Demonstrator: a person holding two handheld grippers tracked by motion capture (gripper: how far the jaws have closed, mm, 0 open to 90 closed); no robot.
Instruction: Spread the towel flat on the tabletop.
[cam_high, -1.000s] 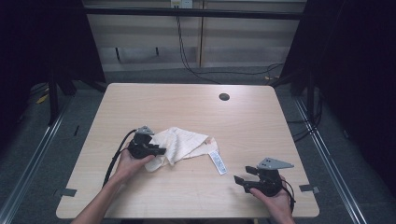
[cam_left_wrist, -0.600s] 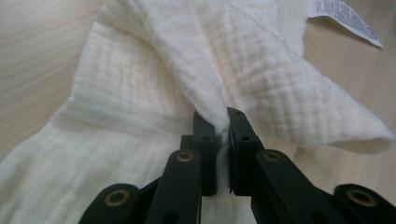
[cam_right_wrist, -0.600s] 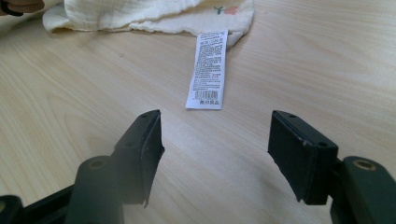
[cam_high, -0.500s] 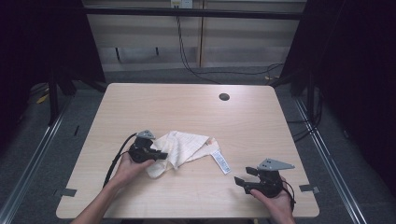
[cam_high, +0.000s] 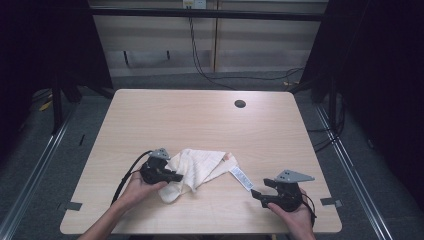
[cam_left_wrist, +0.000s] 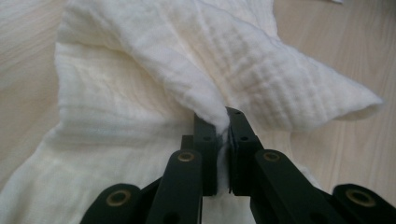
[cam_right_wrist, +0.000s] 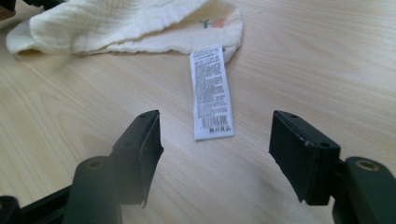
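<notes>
Cream crinkled cloth (cam_left_wrist: 140, 93), bunched, white care label (cam_right_wrist: 212, 93) trailing flat

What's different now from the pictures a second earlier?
The left tool has just been closing and now pinches a fold of the white cloth. It has drawn that side toward the near table edge, bunching the cloth, and the care label has slid nearer along with it. The right tool stayed put, open, holding nothing. The table looks unchanged.
</notes>
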